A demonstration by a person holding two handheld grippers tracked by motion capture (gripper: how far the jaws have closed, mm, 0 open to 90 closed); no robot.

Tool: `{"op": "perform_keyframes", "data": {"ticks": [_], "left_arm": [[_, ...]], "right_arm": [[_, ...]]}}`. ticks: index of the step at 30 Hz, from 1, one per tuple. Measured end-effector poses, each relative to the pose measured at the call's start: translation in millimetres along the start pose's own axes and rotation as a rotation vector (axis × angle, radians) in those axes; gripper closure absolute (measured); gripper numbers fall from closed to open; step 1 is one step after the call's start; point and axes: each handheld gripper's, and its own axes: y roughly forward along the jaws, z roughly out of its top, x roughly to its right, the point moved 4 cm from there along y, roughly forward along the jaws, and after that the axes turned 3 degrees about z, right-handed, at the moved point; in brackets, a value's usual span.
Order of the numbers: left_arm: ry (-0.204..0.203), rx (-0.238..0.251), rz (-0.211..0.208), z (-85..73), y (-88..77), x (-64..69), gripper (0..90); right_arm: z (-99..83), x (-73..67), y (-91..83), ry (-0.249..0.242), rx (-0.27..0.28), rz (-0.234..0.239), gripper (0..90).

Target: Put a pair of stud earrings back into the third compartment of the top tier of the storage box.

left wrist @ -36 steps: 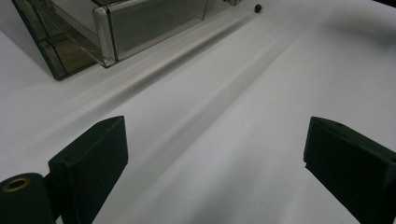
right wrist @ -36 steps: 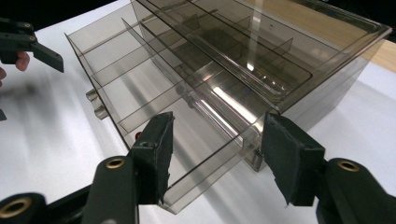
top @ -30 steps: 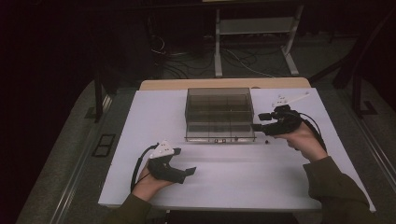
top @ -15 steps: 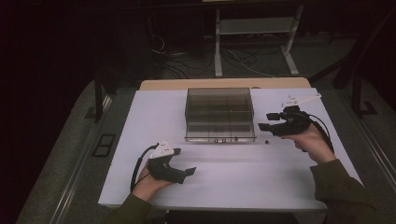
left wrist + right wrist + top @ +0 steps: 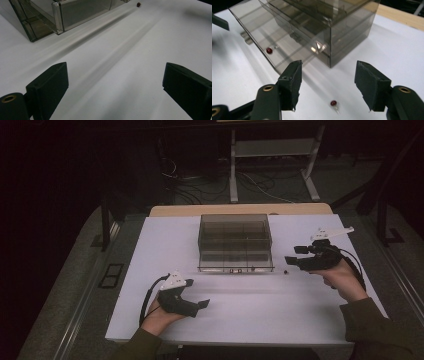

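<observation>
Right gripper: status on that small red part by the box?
Right gripper open, nothing held. Small red part on table between its jaws, untouched. Left gripper open, idle. Smoked plastic box close beside; path clear.

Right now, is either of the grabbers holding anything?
No, nothing is held. The right gripper has open jaws above a small red bead on the table, not touching it. The left gripper is open too, over bare table.

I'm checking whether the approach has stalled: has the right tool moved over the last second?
Yes. In the high view the right tool has slid rightward, away from the clear drawer box, toward the table's right edge.
</observation>
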Motion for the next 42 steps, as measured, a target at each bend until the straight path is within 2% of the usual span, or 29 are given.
{"op": "perform_keyframes", "data": {"ticks": [8,15,22,29,42], "left_arm": [[0.005,-0.004,-0.004,-0.1,0.8,0.2,5.6],[0.001,-0.003,-0.002,-0.1,0.4,0.6,5.6],[0.003,-0.003,-0.006,-0.3,0.7,0.6,5.6],[0.003,-0.004,-0.009,-0.3,1.4,0.5,5.6],[0.003,-0.005,-0.009,-0.4,1.6,0.8,5.6]], "right_arm": [[-18.7,5.6,5.6,0.009,-0.041,-0.027,38.8],[-33.1,9.6,15.6,0.026,-0.084,-0.032,43.9],[-38.6,12.5,27.7,0.019,-0.101,-0.031,52.0],[-43.6,13.8,38.6,-0.010,-0.134,-0.013,60.7],[-48.0,18.3,47.0,-0.039,-0.150,-0.021,69.1]]}}
